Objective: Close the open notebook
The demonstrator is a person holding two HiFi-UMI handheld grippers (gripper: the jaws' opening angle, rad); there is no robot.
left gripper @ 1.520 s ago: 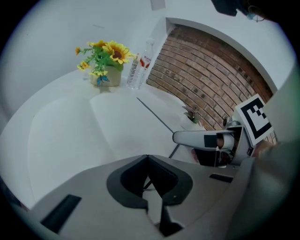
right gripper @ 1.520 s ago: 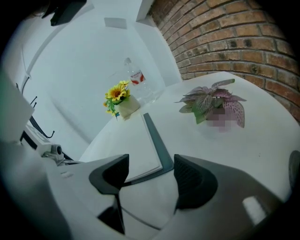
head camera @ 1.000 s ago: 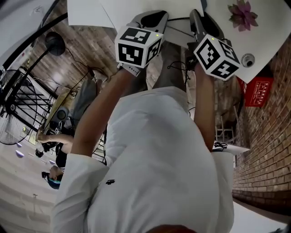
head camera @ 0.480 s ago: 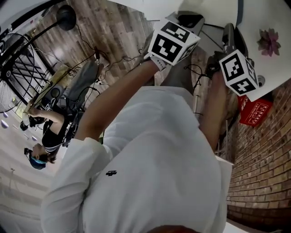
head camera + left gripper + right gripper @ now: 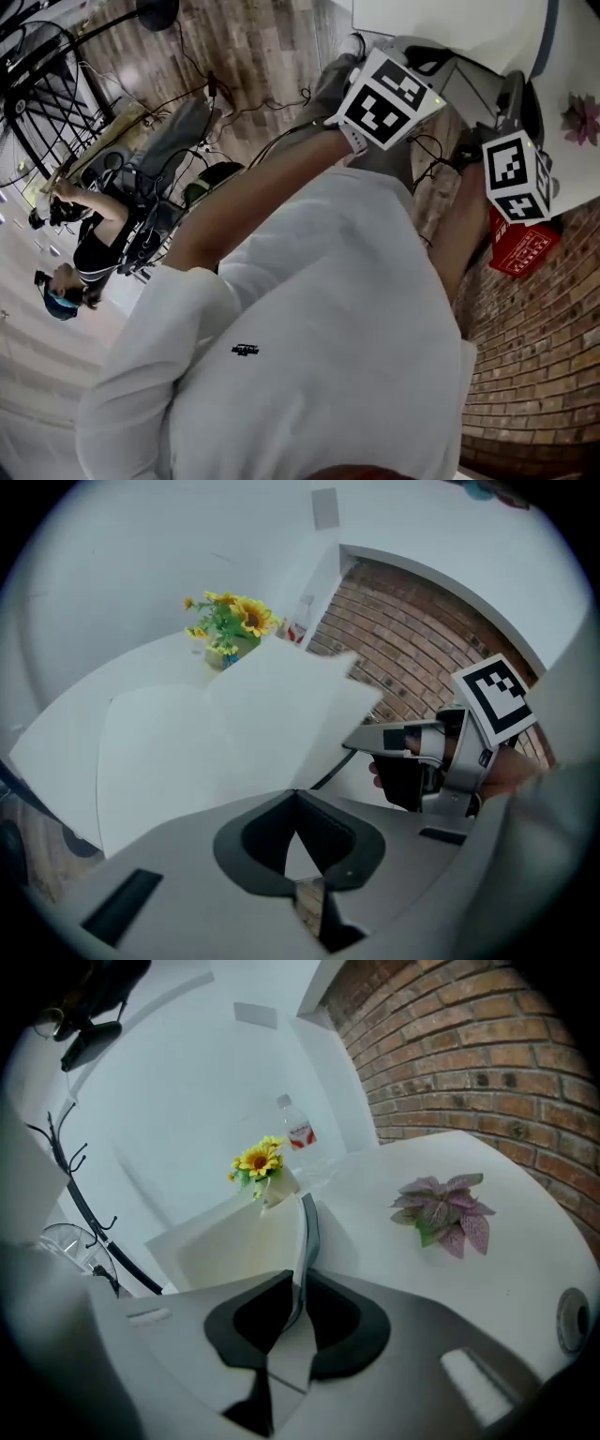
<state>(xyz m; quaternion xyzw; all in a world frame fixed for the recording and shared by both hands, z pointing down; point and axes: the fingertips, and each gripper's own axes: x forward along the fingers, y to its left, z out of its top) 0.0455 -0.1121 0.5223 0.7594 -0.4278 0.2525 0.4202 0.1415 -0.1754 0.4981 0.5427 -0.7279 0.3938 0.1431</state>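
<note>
Right gripper view looks along the right gripper (image 5: 297, 1281). Its black-padded jaws have just been closing and now pinch the thin grey-blue cover of the open, white-paged notebook (image 5: 234, 1241) (the cover stands on edge, rising straight up from between the pads). The notebook lies on the white table (image 5: 487, 1269), with its spread pages to the left of the raised cover. Just beyond it stands a small pot of yellow flowers (image 5: 258, 1162), with a clear plastic water bottle (image 5: 300, 1138) just beside it. A pink and green leafy plant (image 5: 445, 1208) sits to the right, apart from the notebook. A red brick wall (image 5: 469, 1044) rises behind the table.

In the left gripper view the notebook shows as a broad white spread with its right leaf lifted and tilted, and the right gripper's jaw tips are at that leaf's outer edge. The left gripper (image 5: 295, 797) has its jaws brought together at the tips, right at the near edge of the white pages. Whether they nip that edge I cannot tell.

In the head view both arms reach toward the table's edge past the person's white long-sleeved shirt (image 5: 328, 328). Here the notebook is only a pale slab with a grey-blue border near the top of the frame, above the two grippers.
</note>
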